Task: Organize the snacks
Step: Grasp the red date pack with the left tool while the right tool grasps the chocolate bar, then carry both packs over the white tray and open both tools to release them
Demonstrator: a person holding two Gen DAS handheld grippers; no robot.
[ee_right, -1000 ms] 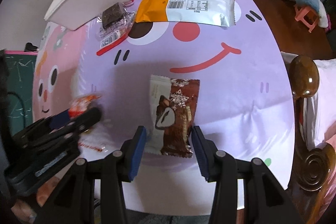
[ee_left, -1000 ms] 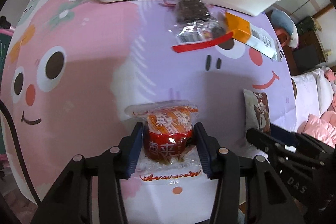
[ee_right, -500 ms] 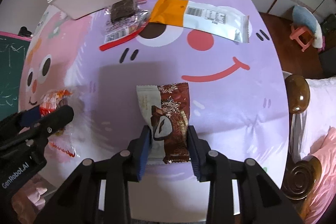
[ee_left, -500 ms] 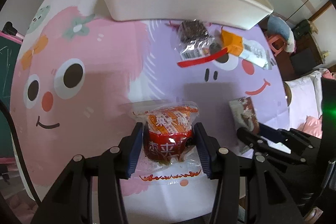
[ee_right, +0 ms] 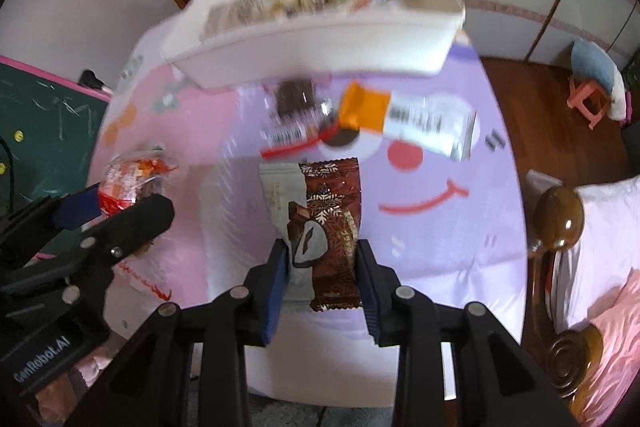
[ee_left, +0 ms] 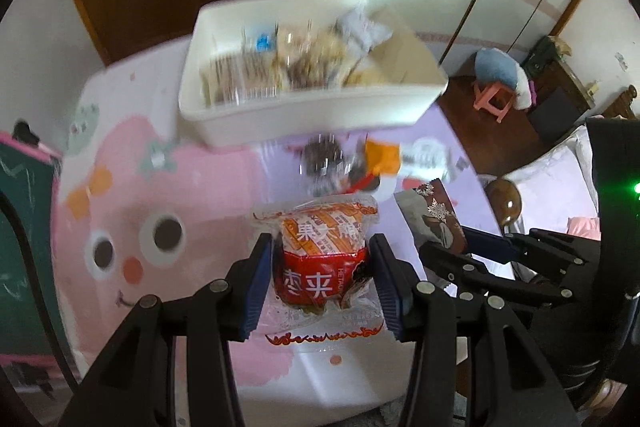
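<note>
My left gripper (ee_left: pixel 322 259) is shut on a red and orange snack packet (ee_left: pixel 322 259) and holds it above the table; it also shows in the right wrist view (ee_right: pixel 128 183). My right gripper (ee_right: pixel 322 259) is shut on a brown and grey chocolate snack bar (ee_right: pixel 324 223), lifted off the table; the bar also shows in the left wrist view (ee_left: pixel 434 219). A white bin (ee_left: pixel 304 107) with several snacks stands at the far side of the table, also in the right wrist view (ee_right: pixel 320 43).
A clear-wrapped brownie (ee_right: pixel 294 107) and a long orange and white packet (ee_right: pixel 404 117) lie on the cartoon tablecloth (ee_right: pixel 440 227) in front of the bin. A wooden bedpost (ee_right: pixel 560 215) and bed stand at the right. A green chalkboard (ee_right: pixel 40 115) is at the left.
Both grippers have risen from the table with their snacks. The right gripper closed on the chocolate bar and lifted it. The bin's inside has come into view.
</note>
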